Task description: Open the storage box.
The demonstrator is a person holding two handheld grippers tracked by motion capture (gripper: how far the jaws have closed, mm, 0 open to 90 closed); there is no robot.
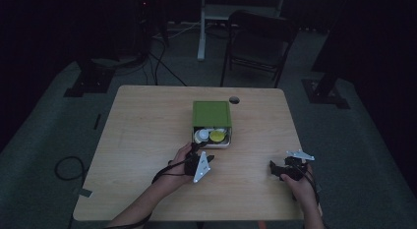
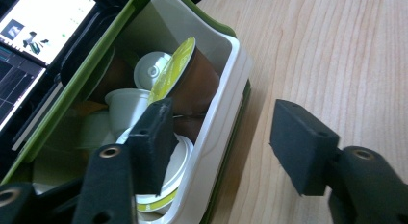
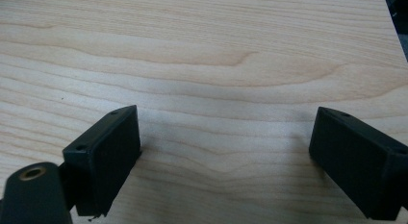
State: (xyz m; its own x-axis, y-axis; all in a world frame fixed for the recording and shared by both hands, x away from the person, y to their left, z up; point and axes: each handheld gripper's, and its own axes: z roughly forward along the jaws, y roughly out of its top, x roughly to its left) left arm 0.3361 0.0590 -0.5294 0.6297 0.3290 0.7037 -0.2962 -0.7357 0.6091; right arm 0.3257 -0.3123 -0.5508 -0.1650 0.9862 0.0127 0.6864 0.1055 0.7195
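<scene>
A green box with a white plastic drawer [image 1: 212,122] sits near the middle of the light wooden table [image 1: 142,135], its drawer pulled out toward the person. The drawer holds several coffee capsules: white ones [image 2: 126,105] and a brown one with a yellow-green foil lid [image 2: 185,77] leaning against the drawer's white front wall [image 2: 222,113].

The left gripper [image 2: 219,135] is at the drawer's front edge. In the left gripper view its 2 black jaws straddle that white wall, 1 jaw inside the drawer over the capsules, the other outside over the bare table. The jaws stand about half open, with a clear gap between the outer pad and the wall; whether the inner pad touches the wall or a capsule I cannot tell.

The right gripper [image 1: 284,170] rests well apart from the box, near the table's right front corner. Its jaws are spread wide over bare wood grain and hold nothing.
</scene>
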